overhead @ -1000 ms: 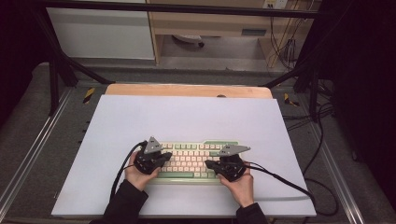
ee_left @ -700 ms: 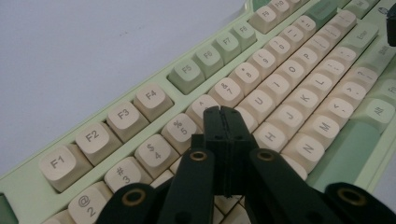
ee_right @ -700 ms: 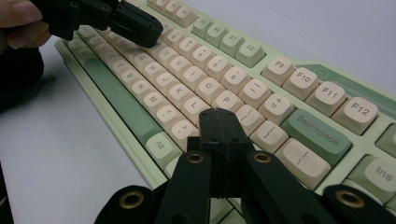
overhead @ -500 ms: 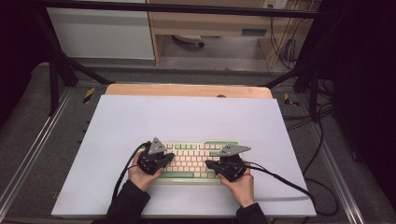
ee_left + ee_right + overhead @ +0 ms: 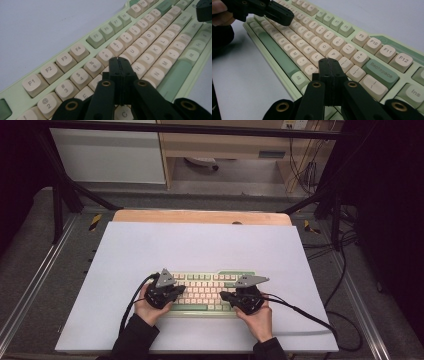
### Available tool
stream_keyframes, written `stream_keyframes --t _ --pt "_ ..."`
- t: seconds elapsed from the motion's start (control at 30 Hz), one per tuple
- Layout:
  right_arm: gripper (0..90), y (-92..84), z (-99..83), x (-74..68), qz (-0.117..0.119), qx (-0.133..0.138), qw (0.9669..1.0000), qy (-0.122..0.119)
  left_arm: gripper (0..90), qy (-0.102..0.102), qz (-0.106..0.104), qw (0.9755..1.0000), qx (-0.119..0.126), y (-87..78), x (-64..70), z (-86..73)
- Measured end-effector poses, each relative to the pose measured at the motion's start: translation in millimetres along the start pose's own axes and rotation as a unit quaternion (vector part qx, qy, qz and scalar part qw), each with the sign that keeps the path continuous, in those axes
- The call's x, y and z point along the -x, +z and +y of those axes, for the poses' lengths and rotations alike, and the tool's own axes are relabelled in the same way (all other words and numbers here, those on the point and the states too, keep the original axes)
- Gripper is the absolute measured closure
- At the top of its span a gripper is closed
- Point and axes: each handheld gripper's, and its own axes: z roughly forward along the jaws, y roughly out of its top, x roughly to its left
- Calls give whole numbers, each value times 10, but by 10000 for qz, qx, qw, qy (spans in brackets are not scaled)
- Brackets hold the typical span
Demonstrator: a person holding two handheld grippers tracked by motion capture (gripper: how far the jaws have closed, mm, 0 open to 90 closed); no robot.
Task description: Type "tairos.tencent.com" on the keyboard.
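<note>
Work: keys on the keyboard (image 5: 207,292) are being pressed with two closed grippers.

Keyboard place: it is laid flat on the white mat (image 5: 200,250), close to the person's edge of it, and seen from the high view.

Keyboard long side: it runs from left to right across the mat. The F-key row is on the far side and the green space bar (image 5: 275,51) is on the near side.

Left gripper (image 5: 119,60): its jaws are pressed tight together with nothing held between them. The tip is set over the letter rows in the left half, just below the 6 key (image 5: 107,54) and beside the H key (image 5: 138,67). Whether a key is touched cannot be told.

Right gripper (image 5: 329,61): its jaws are also pressed tight together and nothing is held. The tip is set over the right half, just under the P key (image 5: 333,54), with the Backspace key (image 5: 380,70) off to the side.

Which way the keys lie: the keys are right under both tips, so a short push down is likely all that is needed.

Which hand is nearer: the left half is nearer to the left hand (image 5: 150,307), and the right half is nearer to the right hand (image 5: 257,320).

Gap between grippers: they are kept apart, with the middle keys between them.

What could go wrong: the keys are close together, so two could be pushed at once by a wide tip.
</note>
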Motion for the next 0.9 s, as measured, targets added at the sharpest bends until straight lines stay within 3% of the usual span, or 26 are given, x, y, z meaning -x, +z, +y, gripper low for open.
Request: stream_keyframes --t 0.47,0.9 --pt "900 10 -8 -5 20 -19 10000 -26 899 -226 117 9996 110 -242 -178 -105" --pt "900 16 -12 -9 34 -33 10000 -9 899 -276 260 9993 38 -178 -236 -145"
